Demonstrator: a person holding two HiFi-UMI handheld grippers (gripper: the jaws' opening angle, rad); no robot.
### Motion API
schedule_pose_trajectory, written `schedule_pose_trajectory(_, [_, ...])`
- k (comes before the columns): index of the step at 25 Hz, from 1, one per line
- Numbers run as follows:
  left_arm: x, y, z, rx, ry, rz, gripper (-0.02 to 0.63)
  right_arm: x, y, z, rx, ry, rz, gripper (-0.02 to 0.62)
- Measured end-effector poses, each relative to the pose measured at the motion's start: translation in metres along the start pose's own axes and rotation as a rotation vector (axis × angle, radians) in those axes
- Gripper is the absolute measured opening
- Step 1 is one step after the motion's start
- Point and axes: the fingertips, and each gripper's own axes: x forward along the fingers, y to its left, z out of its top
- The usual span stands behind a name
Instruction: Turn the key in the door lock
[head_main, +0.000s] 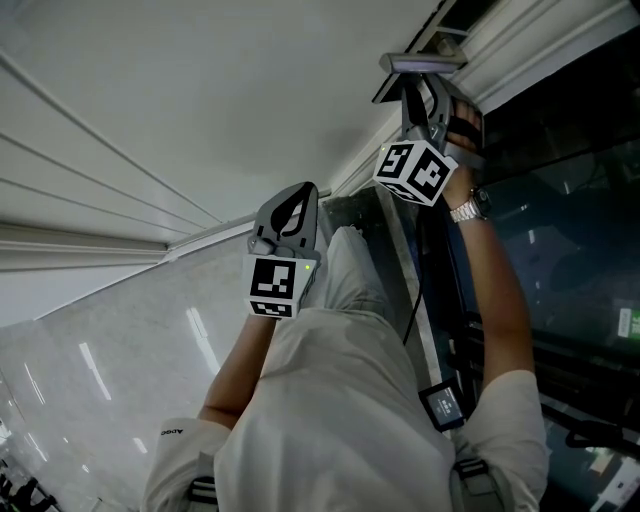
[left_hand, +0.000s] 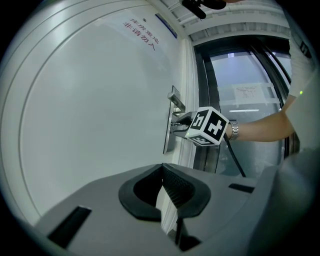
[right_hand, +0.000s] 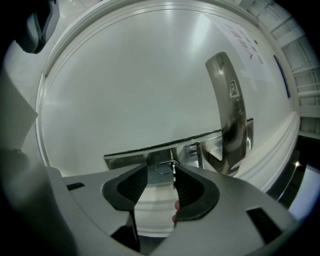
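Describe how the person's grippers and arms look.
The left gripper and the right gripper have grey bodies, black ribbed fingers and each a white cube of black square markers. Short light sleeves; a metal watch and a black cable at the right wrist.

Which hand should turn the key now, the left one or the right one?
The right one. The right gripper is at the lock plate, jaws apart, with the key right at their tips. The left gripper hangs shut, well back from it.
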Motion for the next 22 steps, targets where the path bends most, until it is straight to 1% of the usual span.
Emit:
schedule_pose_trajectory(5, [0.002,-0.004,0.0,0.0,-0.001,-0.015,0.009,0.0,-0.006,0.002,0.06,-0.005,-0.008,0.133])
schedule_pose_trajectory(8, [0.002,-0.006,-0.001,0.003,0.002,-0.023,0.009,-0.001,-0.009,0.001,0.077,-0.002,-0.03,0.105])
schedule_pose_trajectory(10, [0.002,-0.005,-0.002,0.002,0.006,-0.024,0.009,-0.001,-0.013,0.0,0.091,0.004,-0.05,0.074])
schedule_pose_trajectory(12, [0.0,-0.004,-0.002,0.0,0.006,-0.021,0.009,-0.001,-0.019,0.001,0.124,0.009,-0.06,0.024])
schedule_pose_trajectory(13, [0.0,-0.003,-0.002,-0.001,0.005,-0.018,0.009,-0.001,-0.021,0.001,0.14,0.011,-0.058,0.015])
schedule_pose_trajectory(17, [-0.002,-0.003,-0.002,-0.003,0.005,-0.016,0.009,0.0,-0.022,0.0,0.16,0.024,-0.056,0.014])
schedule_pose_trajectory(22, [-0.004,-0.005,-0.002,-0.003,0.005,-0.013,0.009,0.0,-0.022,0.0,0.271,0.034,-0.013,0.013])
